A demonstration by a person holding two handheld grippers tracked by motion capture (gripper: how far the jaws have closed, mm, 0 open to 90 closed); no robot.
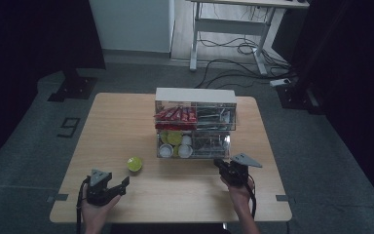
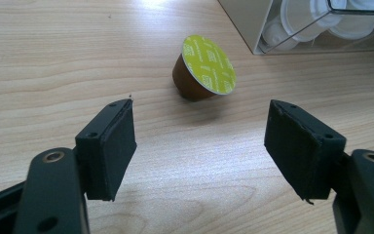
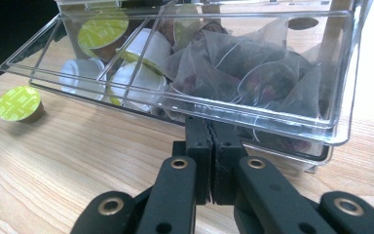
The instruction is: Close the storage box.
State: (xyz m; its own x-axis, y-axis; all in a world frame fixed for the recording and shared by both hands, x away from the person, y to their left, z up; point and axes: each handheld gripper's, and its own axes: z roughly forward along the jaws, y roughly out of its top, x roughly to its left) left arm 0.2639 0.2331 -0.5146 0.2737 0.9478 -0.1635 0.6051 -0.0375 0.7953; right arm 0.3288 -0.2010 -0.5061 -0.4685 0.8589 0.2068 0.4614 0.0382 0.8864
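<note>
A brown coffee capsule with a lime-green lid [image 1: 135,164] [image 2: 204,68] [image 3: 18,103] lies on its side on the wooden table [image 1: 126,122]. My left gripper [image 1: 121,187] [image 2: 202,141] is open a short way in front of it, jaws wide, nothing between them. A clear two-tier organizer [image 1: 195,95] stands mid-table, its lower drawer [image 1: 195,146] [image 3: 272,114] pulled out. The drawer holds white and green capsules on one side and pyramid tea bags [image 3: 253,78] on the other. My right gripper [image 1: 220,163] [image 3: 209,124] is shut, pad against pad, its tips at the drawer's front rim.
The organizer's upper tier holds red stick packets [image 1: 175,115] and dark sachets [image 1: 214,117]. Bare tabletop runs along the front edge between my two hands. Beyond the table are a white desk frame [image 1: 229,29], floor cables [image 1: 233,63] and dark curtains.
</note>
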